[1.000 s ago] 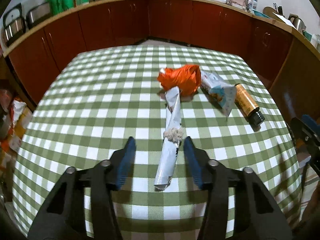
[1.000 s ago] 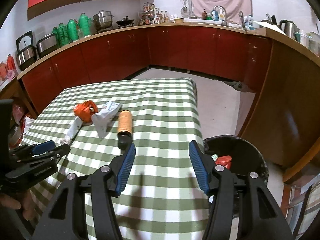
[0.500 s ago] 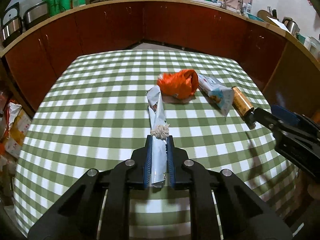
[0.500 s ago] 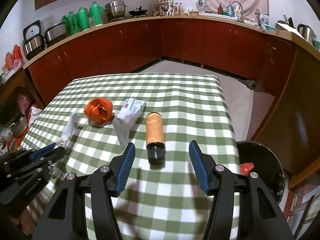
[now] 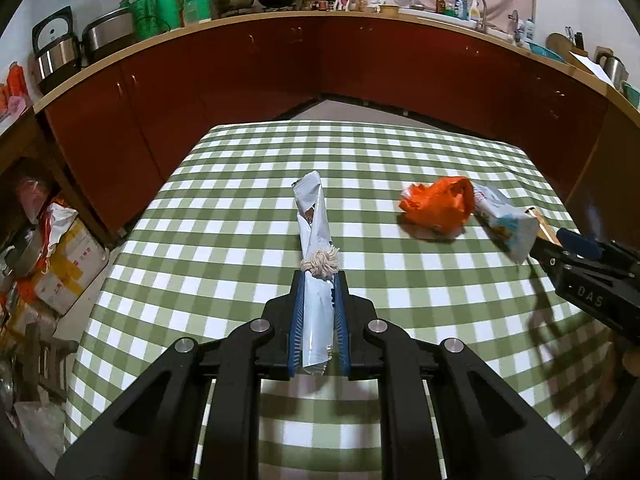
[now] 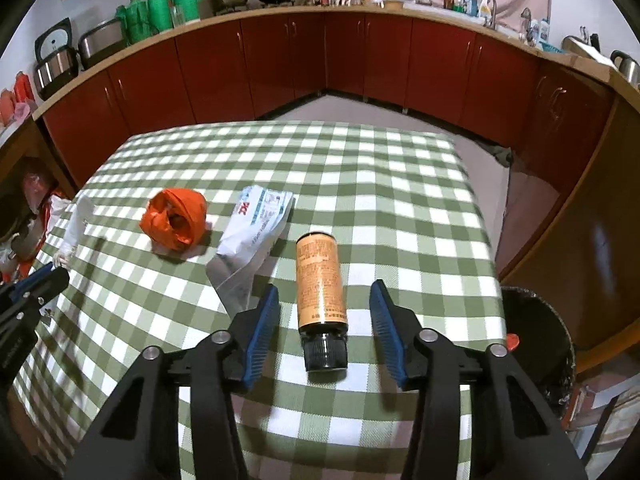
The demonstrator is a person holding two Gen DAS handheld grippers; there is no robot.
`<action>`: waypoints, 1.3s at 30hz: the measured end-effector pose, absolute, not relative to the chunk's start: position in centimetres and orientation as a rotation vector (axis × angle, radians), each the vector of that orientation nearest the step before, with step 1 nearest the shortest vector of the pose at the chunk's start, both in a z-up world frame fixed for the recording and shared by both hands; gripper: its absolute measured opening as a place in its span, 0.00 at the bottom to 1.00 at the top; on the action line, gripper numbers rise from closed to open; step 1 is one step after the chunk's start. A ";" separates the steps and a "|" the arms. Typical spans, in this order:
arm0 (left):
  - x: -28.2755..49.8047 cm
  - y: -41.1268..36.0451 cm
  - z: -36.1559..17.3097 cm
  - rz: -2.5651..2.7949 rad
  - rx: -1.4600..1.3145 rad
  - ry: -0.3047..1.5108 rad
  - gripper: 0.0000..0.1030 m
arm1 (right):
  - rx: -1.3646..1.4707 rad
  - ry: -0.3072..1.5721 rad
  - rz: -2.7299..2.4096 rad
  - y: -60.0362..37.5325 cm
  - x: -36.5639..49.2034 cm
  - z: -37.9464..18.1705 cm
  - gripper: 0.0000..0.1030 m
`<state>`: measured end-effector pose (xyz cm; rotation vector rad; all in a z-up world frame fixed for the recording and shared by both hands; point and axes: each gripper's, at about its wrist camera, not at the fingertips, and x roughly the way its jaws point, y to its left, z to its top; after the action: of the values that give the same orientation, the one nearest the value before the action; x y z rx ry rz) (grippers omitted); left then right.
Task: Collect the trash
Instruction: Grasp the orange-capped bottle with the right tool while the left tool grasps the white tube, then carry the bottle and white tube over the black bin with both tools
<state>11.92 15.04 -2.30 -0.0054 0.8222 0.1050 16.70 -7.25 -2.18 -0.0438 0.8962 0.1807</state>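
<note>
The left hand-held gripper (image 5: 317,322) clamped the rolled wrapper (image 5: 314,258), needing binning, while the right hand-held gripper (image 6: 324,322), wide, straddled the bottle (image 6: 320,280) with the trash bin (image 6: 536,344) at its 3 o'clock.

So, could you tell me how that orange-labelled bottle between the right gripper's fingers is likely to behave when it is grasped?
The bottle lies on its side on the checked tablecloth, so a nudge would probably roll it sideways. It looks rigid and should hold its shape. The right gripper is open astride it; its smooth round body might slip.
</note>
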 end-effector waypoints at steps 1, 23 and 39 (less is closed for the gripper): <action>12.0 15.2 -2.4 0.108 -0.006 0.824 0.14 | -0.045 0.895 0.179 -7.2 16.7 -2.1 0.43; 12.5 15.7 -3.7 0.130 -0.013 0.849 0.14 | -0.052 0.901 0.158 -8.0 17.1 -2.3 0.27; 12.6 16.0 -3.9 0.135 -0.028 0.853 0.14 | -0.060 0.883 0.156 -8.1 16.8 -2.1 0.24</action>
<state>12.56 16.01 -3.91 -0.0277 0.8534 0.1349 16.84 -8.06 -2.09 -0.0601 0.8827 0.1560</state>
